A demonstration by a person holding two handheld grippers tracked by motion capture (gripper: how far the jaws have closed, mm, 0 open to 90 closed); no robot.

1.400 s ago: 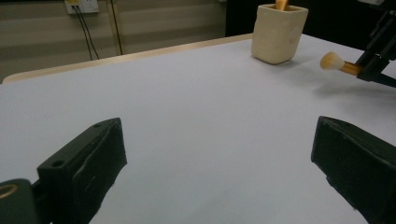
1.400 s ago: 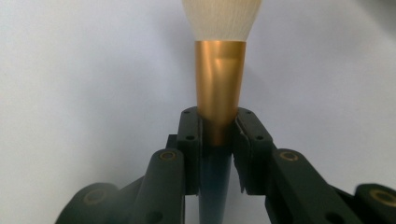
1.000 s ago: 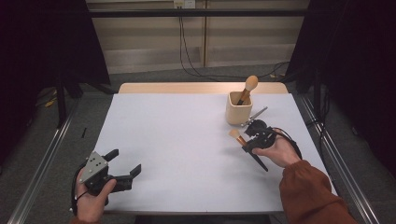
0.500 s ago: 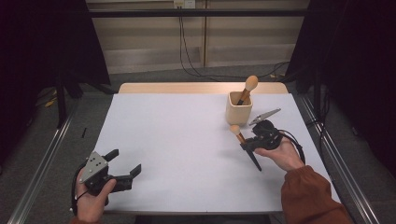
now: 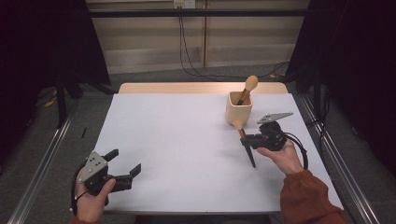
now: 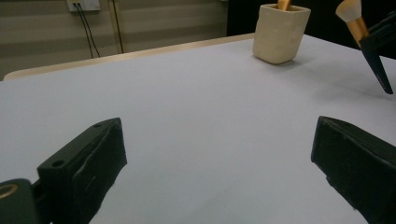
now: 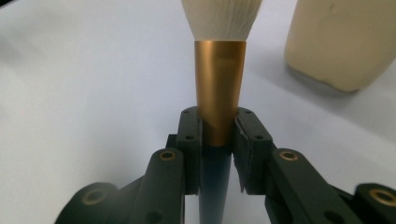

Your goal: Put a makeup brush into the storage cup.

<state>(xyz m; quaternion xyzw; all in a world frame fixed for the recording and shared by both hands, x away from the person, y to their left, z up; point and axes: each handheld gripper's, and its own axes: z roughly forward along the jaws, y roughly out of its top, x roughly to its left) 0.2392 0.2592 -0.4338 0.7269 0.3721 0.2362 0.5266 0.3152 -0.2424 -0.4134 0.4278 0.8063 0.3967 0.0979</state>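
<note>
I am holding the makeup brush point(image 5: 244, 139) pinched at its gold collar in the right tongs point(image 5: 247, 139), bristles toward the cup point(image 5: 238, 111) just beyond, handle slanting down toward the tabletop point(image 5: 187, 140). The left tongs point(image 5: 125, 163) are resting spread, far off.

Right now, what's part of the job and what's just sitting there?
In play:
- makeup brush, clamped in the right gripper, handle tip lifted off the table
- beige cup, beside it
- second brush, standing in the cup

Idle:
- left gripper, jaws open, nothing between them
- white table
- wall cables
</note>
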